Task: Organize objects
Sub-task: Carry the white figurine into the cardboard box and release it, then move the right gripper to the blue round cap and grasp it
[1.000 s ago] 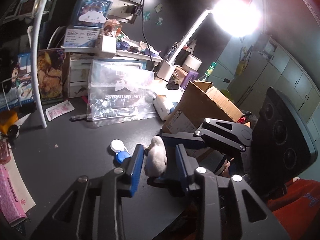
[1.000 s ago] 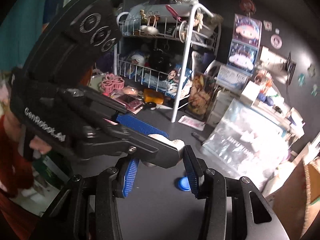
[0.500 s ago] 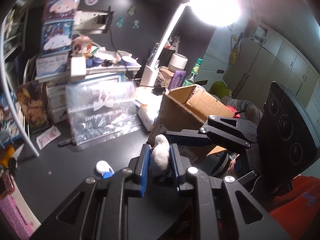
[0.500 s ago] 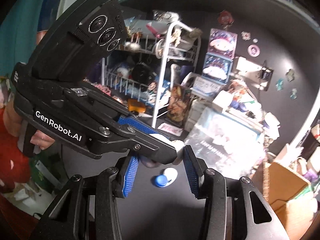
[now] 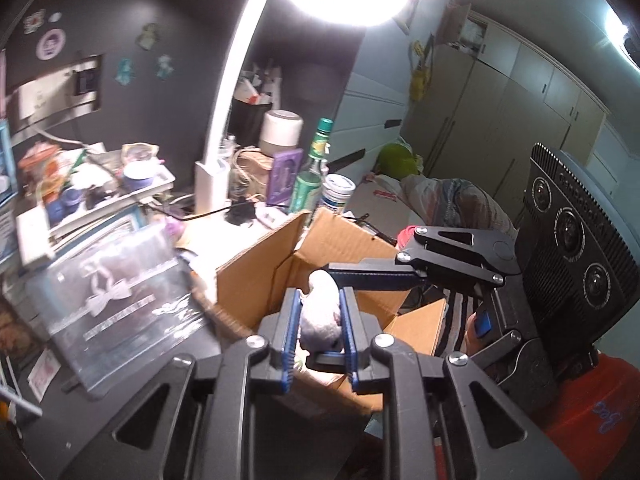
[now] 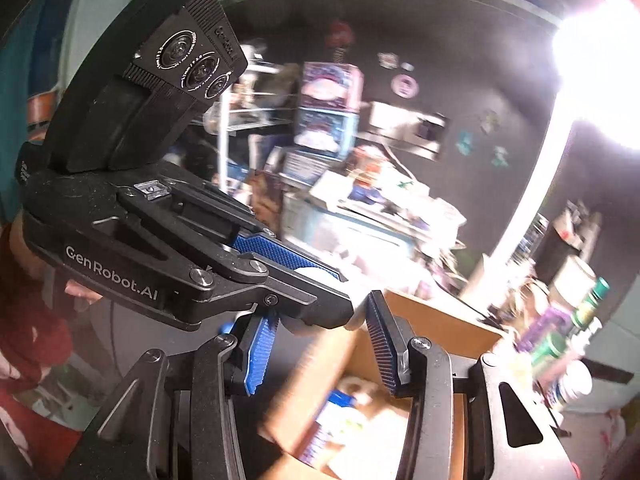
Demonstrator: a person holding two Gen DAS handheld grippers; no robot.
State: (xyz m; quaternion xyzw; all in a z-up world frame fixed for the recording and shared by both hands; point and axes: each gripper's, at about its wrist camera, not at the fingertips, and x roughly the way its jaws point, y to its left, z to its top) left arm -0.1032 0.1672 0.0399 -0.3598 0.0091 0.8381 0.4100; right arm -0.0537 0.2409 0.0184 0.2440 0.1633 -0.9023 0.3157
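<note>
A: Item — small white plush toy (image 5: 320,312); clamped between blue pads of left hand-held gripper (image 5: 318,334); lifted off the dark surface since a second ago; now above open cardboard box (image 5: 256,280) at surface's right edge.

B: Right hand-held gripper (image 6: 322,344) — spread apart, grasping nothing; hovering beside the left.

A: Status — transfer nearly complete; release into box likely next.

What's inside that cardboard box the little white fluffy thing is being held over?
The right wrist view looks into the cardboard box: blurred white and blue items lie at the bottom. The right gripper hides the rest; I cannot identify them.
</note>
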